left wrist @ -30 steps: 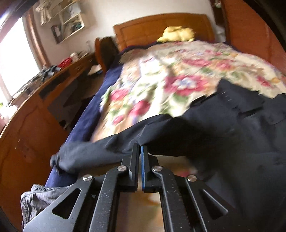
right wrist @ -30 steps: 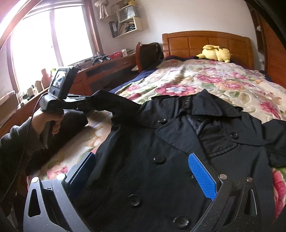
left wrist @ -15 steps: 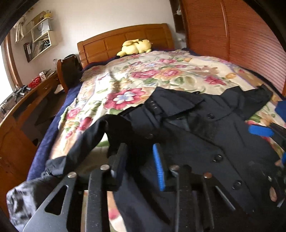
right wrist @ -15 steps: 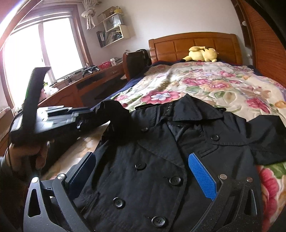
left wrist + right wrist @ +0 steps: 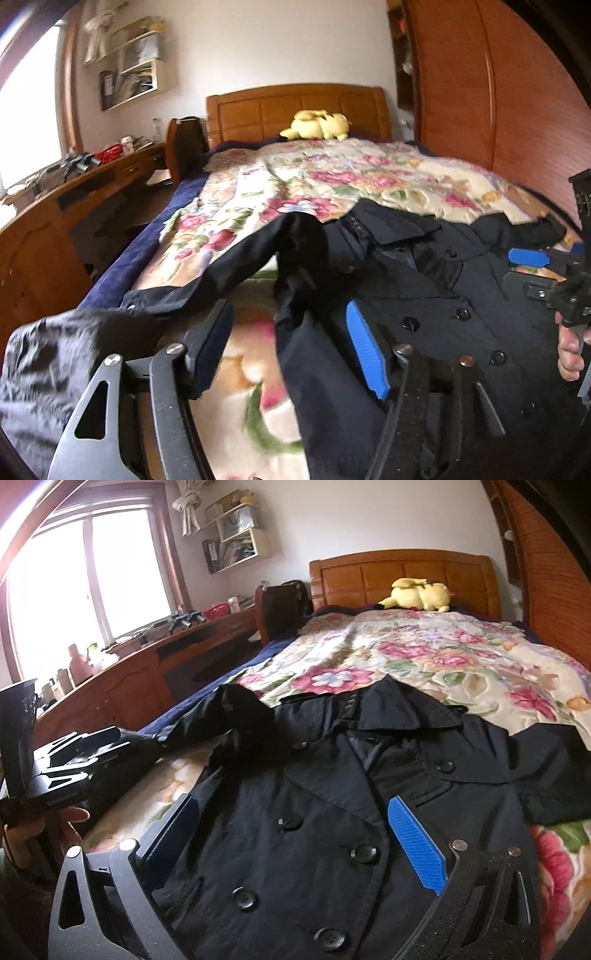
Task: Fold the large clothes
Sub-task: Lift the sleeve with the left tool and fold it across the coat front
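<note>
While the black coat point(image 5: 332, 786) lay face up across the near end of the bed, both claws hung over it with nothing in them. Coat spread on the flowered blanket point(image 5: 424, 650), collar toward the headboard point(image 5: 402, 576), double row of buttons showing down the front. One sleeve point(image 5: 207, 273) ran out to the left edge of the bed and lay slack on the blanket; the other sleeve point(image 5: 554, 768) stretched off to the right.

Left gripper point(image 5: 291, 339) had its jaws spread wide, one finger over bare blanket, the blue-padded finger point(image 5: 367, 354) over the coat's left side. Whether that pad touched the cloth I could not tell; the frame was blurred there. Right gripper point(image 5: 295, 838) also stood wide open, low above the coat's chest, its fingers straddling the button rows.

A crumpled grey garment point(image 5: 40, 380) sat at the lower left corner, beside the sleeve cuff. Yellow plush toy point(image 5: 421, 594) rested against the headboard. Wooden desk point(image 5: 122, 679) ran along the wall under the window point(image 5: 92, 576), cluttered on top. Wall shelf point(image 5: 236, 542) hung above it.
</note>
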Demonstrator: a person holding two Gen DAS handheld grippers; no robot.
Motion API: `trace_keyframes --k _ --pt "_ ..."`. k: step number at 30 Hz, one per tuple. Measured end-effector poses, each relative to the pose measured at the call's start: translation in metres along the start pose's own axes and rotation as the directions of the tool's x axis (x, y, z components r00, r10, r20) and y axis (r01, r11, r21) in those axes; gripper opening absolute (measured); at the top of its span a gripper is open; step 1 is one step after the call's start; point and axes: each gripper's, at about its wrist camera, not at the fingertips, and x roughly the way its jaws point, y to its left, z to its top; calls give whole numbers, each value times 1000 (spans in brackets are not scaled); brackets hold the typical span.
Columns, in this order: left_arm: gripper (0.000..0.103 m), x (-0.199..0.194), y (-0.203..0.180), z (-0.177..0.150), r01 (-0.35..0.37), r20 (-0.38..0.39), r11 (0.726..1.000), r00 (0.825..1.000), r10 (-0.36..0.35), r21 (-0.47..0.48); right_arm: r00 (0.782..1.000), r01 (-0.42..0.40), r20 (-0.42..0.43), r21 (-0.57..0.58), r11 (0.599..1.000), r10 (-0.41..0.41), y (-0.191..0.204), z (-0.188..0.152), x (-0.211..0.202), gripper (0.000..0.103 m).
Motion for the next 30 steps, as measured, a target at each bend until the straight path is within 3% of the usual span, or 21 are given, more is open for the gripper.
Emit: trace_keyframes --k 3,7,15,18,23,30 --pt "72 -11 16 -6 -2 36 999 999 3 -33 1000 29 -5 -58 998 -30 13 16 6 99" --pt "75 -17 30 -8 -9 49 1000 999 10 -30 1000 6 -4 -120 993 -6 35 46 27 96" --pt "75 -26 78 -19 -31 43 993 998 36 -113 999 -37 -34 -251 967 29 74 100 114 91" --pt "75 -29 91 -19 -29 42 991 999 35 -131 995 -87 -73 -278 957 69 90 116 148 76" --pt "75 -31 96 -21 -47 44 991 998 53 -121 989 -117 -127 -338 934 78 118 119 195 75" --pt "75 -33 108 -26 -47 42 990 998 53 -133 968 -94 -249 -414 905 -13 123 111 255 75"
